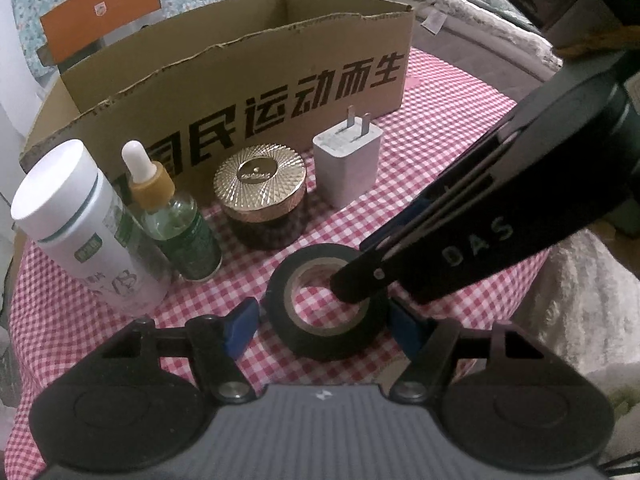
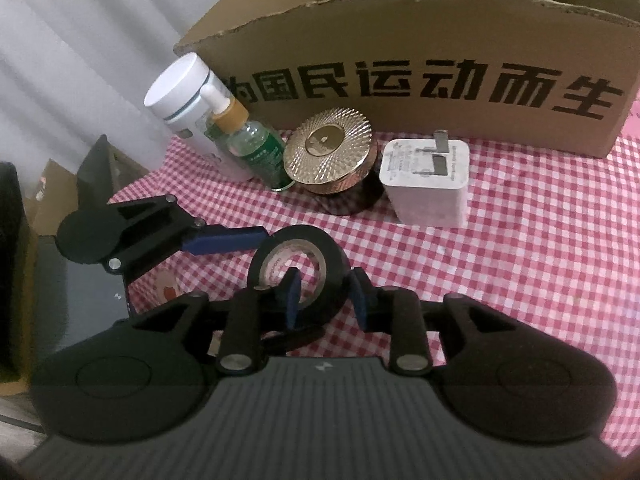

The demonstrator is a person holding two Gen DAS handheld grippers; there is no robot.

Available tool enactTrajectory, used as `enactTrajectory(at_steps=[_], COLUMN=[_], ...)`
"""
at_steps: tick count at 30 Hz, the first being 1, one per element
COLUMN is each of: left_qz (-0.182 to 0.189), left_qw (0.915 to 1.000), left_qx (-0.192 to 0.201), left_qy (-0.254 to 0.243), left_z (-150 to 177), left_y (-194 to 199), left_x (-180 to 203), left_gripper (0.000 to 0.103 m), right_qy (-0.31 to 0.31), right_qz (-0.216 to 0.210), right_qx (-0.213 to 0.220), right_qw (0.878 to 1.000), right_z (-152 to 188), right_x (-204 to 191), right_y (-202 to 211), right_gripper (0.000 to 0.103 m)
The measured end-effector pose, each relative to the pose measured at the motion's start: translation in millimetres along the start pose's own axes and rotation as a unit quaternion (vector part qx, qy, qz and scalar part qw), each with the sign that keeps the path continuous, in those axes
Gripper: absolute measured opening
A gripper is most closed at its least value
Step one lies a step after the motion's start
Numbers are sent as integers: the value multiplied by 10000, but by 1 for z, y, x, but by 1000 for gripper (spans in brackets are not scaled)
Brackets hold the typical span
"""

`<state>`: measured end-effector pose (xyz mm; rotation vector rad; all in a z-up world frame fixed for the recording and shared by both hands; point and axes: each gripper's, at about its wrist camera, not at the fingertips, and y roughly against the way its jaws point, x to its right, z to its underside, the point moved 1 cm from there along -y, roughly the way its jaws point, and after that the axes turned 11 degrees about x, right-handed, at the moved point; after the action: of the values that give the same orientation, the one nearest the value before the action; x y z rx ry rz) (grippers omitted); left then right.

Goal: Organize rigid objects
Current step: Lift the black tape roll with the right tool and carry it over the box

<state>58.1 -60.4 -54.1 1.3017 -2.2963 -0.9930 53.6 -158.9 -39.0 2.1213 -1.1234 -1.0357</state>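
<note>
A black tape roll [image 1: 326, 306] lies on the checked cloth; it also shows in the right wrist view [image 2: 298, 270]. My left gripper [image 1: 324, 330] is open, its blue fingers wide on either side of the roll. My right gripper [image 2: 326, 294] pinches the roll's wall, one finger inside the hole, one outside; it reaches in from the right in the left wrist view [image 1: 356, 284]. Behind stand a white bottle [image 1: 76, 220], a dropper bottle [image 1: 176, 220], a gold-lidded jar [image 1: 262, 194] and a white charger plug [image 1: 346, 166].
An open cardboard box [image 1: 240, 92] with black lettering stands behind the row of objects. The round table [image 1: 440, 152] has a red-and-white checked cloth. A chair and bedding lie beyond the table's edge.
</note>
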Motion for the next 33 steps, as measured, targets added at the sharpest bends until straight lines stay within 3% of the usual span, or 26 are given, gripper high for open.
enactTrajectory(at_steps=[23,33], left_qz=[-4,-247], left_qw=[9998,9956], left_qx=[180,900], left_qy=[108,-74], left_z=[-1,-36], left_y=[5,55], left_x=[2,1], left_gripper=[68,68], right_qy=[609,989], right_qz=[286,327], right_qx=[193,812], right_qw=[9975,9912], right_z=[12,-7], right_x=[-22,-50], right_y=[1,50], right_gripper=[20,21])
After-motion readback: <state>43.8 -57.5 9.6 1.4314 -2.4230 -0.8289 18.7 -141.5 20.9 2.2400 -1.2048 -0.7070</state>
